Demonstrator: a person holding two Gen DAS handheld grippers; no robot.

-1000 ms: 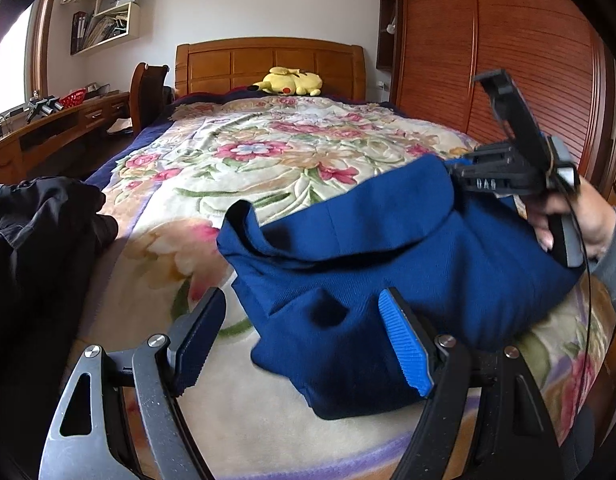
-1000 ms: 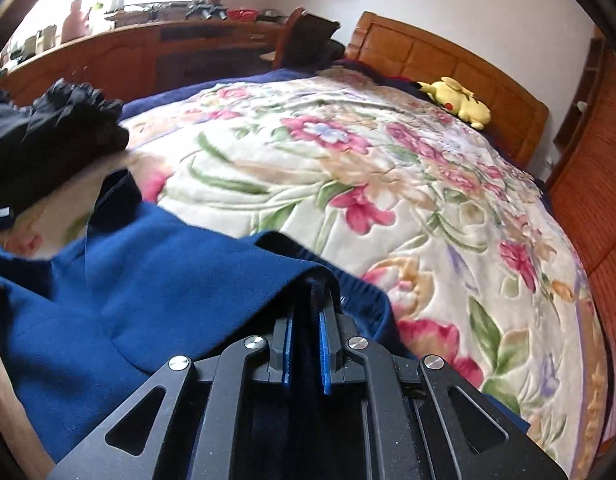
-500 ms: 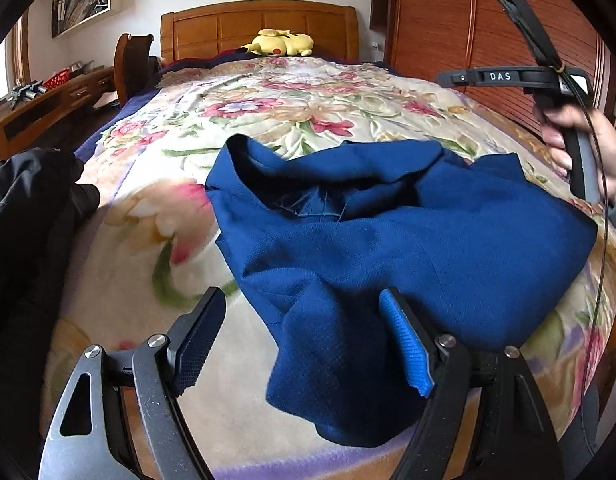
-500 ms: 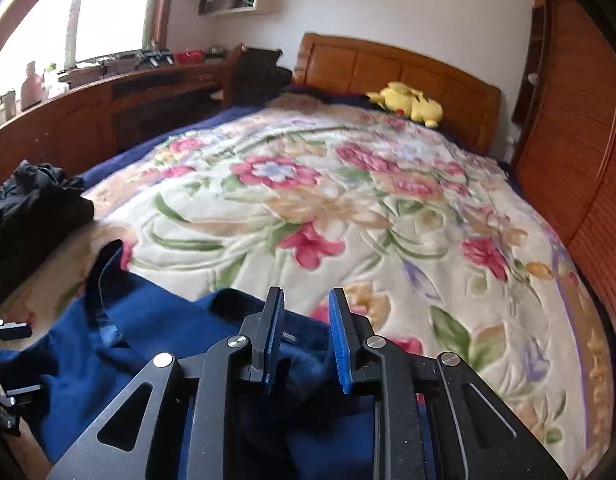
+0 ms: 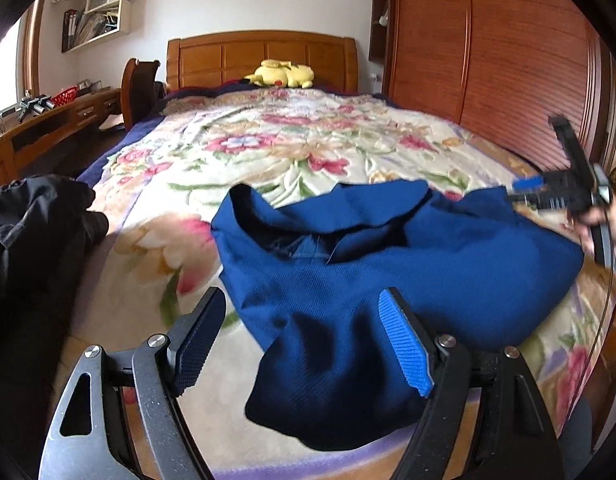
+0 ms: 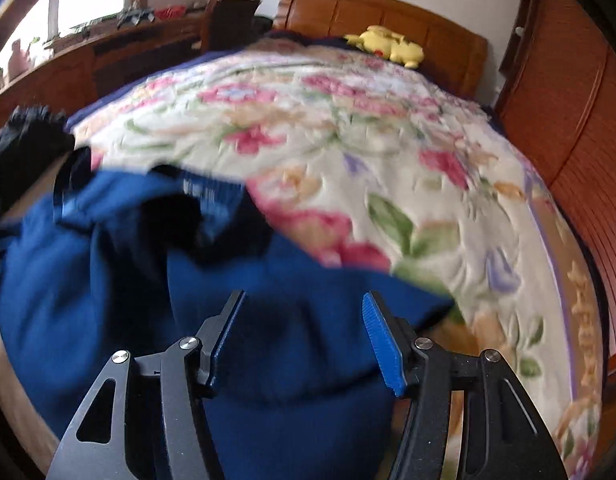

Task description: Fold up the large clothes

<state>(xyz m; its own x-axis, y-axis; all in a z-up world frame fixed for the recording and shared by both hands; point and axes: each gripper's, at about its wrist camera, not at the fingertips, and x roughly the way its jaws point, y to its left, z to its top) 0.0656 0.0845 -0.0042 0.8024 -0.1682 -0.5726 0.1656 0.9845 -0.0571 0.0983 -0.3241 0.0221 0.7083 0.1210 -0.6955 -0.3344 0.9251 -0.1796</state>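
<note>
Blue garment (image 5: 387, 272) lies bunched on the quilt's (image 5: 292, 152) near end; our left gripper (image 5: 304, 344) gapes over its hem, our right gripper (image 6: 304, 336), jaws just opening, grips nothing. Beyond, a yellow plush (image 5: 282, 74).

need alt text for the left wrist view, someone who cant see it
A crumpled blue garment lies on a floral bedspread, with the open left tool just above its near edge. At the right edge a hand holds the right tool over the garment's far side. Dark clothes are piled left; a yellow plush toy rests by the headboard.
</note>
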